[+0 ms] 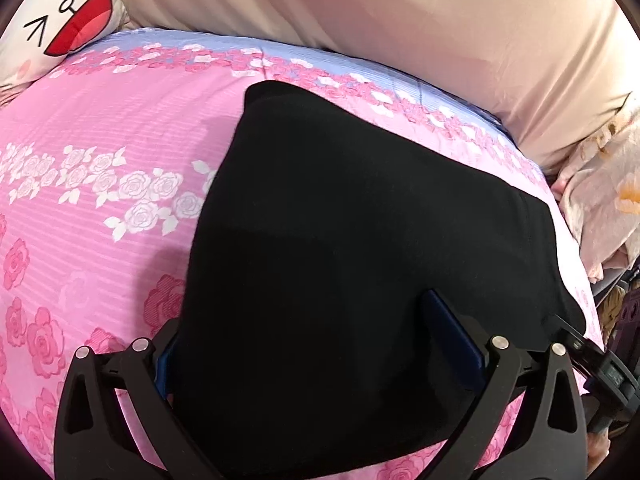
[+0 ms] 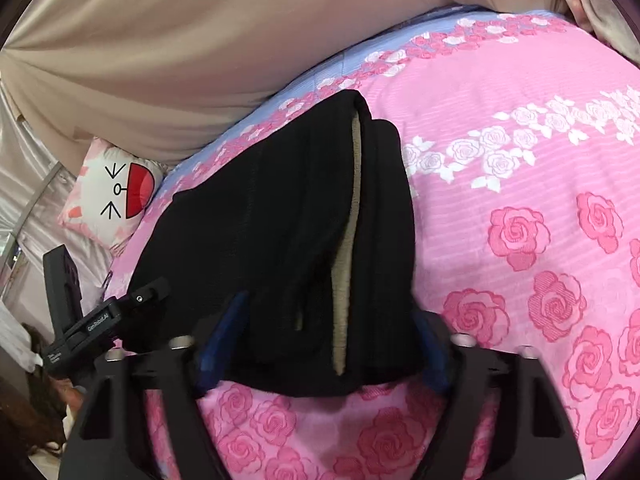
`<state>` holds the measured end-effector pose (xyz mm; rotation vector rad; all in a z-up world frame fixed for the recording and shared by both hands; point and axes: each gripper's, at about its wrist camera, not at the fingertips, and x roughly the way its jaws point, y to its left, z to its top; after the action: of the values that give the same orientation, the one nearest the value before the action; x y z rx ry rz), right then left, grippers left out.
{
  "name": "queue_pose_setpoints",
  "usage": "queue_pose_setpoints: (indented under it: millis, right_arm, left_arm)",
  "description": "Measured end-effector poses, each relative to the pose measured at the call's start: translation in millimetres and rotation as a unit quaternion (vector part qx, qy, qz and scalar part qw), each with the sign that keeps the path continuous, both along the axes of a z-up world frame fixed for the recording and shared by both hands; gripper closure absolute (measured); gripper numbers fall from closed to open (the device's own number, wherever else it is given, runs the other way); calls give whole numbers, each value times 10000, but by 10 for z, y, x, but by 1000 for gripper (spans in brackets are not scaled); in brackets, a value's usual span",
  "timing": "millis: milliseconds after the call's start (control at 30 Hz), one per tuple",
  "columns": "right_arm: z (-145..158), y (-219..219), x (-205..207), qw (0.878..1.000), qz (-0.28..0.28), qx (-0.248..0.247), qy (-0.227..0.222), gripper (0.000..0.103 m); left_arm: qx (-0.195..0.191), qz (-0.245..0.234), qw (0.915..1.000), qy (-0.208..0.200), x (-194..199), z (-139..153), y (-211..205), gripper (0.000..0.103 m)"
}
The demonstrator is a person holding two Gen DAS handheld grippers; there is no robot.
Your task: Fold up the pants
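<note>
Black pants (image 1: pixel 352 232) lie folded in a compact block on the pink rose bedsheet (image 1: pixel 100 128). In the right wrist view the pants (image 2: pixel 272 240) show stacked layers with a beige inner lining strip along the fold edge. My left gripper (image 1: pixel 320 344) is open, with its blue-padded fingers (image 1: pixel 456 340) spread either side of the near end of the pants. My right gripper (image 2: pixel 324 344) is open too, its fingers (image 2: pixel 224 336) straddling the near end of the folded stack, over the sheet (image 2: pixel 520 160). The left gripper body (image 2: pixel 80 320) shows at the left of the right wrist view.
A cartoon-face pillow (image 1: pixel 68 20) lies at the bed's head; it also shows in the right wrist view (image 2: pixel 116 192). A beige curtain or drape (image 1: pixel 400 20) hangs along the far side. A floral blanket (image 1: pixel 608 200) is bunched at the right.
</note>
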<state>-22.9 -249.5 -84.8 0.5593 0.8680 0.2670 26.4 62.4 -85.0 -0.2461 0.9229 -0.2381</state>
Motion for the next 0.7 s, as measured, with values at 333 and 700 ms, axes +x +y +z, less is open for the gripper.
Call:
queue_pose_setpoints:
  millis: [333,700]
  right_arm:
    - [981,167,-273,9936,278,-279,-1061,71]
    - [1887,30,754,9687,359,-707,-2353,68]
  left_arm:
    - [-316,-506,9966,-560,-229,946,72,74]
    - [90,-533,9687,-2422,464,2038,-128,71]
